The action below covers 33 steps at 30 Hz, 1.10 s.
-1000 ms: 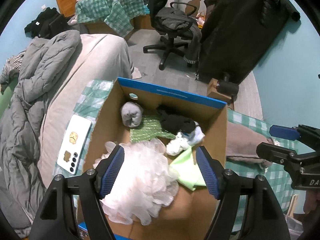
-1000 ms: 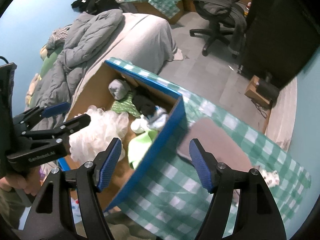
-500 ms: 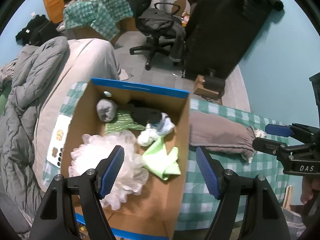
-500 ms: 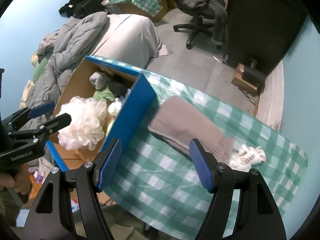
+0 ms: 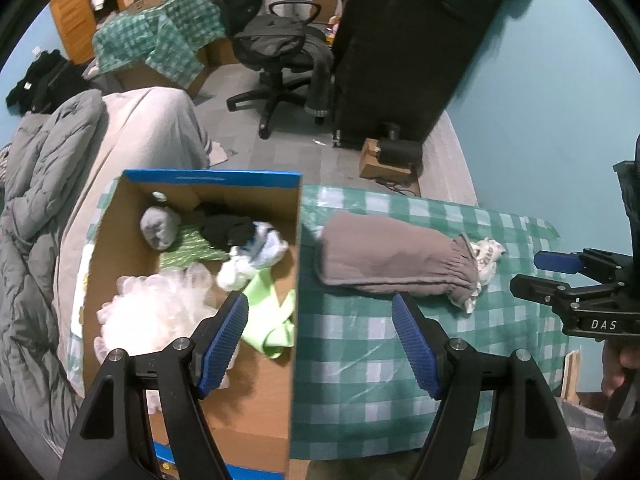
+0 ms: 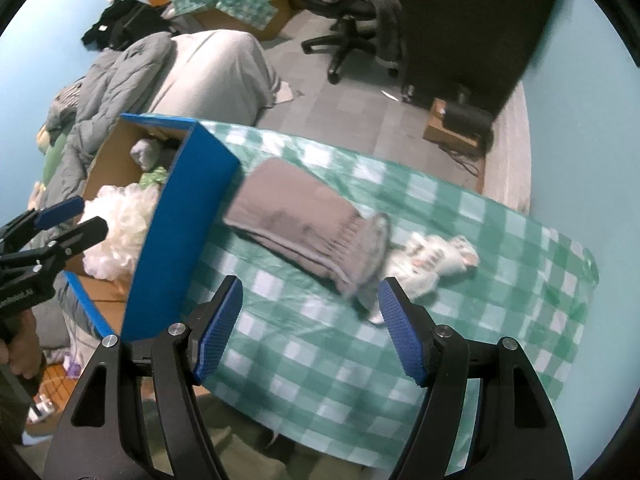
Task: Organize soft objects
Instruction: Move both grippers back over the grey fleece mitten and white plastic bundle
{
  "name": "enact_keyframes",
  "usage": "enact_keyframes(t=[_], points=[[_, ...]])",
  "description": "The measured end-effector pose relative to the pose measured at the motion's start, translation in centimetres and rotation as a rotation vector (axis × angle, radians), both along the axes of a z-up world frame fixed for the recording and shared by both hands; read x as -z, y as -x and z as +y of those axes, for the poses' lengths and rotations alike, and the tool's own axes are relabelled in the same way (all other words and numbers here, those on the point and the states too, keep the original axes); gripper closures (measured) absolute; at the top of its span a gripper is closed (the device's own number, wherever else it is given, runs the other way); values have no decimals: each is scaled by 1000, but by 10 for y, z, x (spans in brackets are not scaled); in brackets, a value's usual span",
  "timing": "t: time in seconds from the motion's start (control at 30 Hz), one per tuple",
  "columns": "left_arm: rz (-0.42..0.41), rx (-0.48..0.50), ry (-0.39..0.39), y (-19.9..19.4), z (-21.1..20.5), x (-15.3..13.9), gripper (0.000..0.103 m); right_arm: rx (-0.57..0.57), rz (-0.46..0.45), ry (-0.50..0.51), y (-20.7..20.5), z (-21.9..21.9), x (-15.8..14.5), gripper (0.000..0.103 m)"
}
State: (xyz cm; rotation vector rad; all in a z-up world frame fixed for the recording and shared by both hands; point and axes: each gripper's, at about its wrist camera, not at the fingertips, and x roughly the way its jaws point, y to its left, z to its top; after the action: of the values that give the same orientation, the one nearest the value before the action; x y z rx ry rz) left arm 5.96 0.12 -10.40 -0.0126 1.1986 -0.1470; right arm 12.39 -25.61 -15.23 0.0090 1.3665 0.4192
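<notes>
A cardboard box with blue sides [image 5: 294, 256] [image 6: 188, 216] stands on the green checked tablecloth [image 5: 360, 332] [image 6: 320, 360]. Inside lie a white bath pouf [image 5: 156, 312] [image 6: 120, 220], a lime cloth [image 5: 268, 312], a grey sock ball [image 5: 158, 228], black and white socks [image 5: 240, 240]. To the right of the box a folded grey garment [image 5: 392, 258] [image 6: 304, 220] lies beside a small white patterned cloth [image 5: 486, 254] [image 6: 432, 260]. My left gripper [image 5: 320, 344] hangs open over the box's right wall. My right gripper [image 6: 310, 328] hovers open above the cloth, near the garment's end.
A bed with a grey duvet [image 5: 36, 200] lies left of the table. Behind stand an office chair [image 5: 280, 52], a tall black cabinet [image 5: 412, 48] and a small box on the floor [image 5: 384, 160]. The turquoise wall [image 5: 540, 120] is at the right.
Both grippers have moved to the right, away from over the box toward the grey garment. The small white cloth has come into view. Both stay open and empty.
</notes>
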Motion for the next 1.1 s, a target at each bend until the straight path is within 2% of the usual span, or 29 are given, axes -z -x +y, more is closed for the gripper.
enact_keyframes(t=[0.33, 0.53, 0.9, 1.1], points=[[11, 62, 12, -4, -43, 8, 23, 69, 10, 29, 2, -47, 11, 32], [39, 80, -9, -10, -63, 23, 23, 103, 48, 53, -3, -69, 35, 32], [125, 54, -22, -22, -80, 64, 23, 163, 105, 39, -20, -72, 78, 32], [134, 55, -40, -26, -82, 79, 23, 182, 122, 54, -31, -67, 99, 32]])
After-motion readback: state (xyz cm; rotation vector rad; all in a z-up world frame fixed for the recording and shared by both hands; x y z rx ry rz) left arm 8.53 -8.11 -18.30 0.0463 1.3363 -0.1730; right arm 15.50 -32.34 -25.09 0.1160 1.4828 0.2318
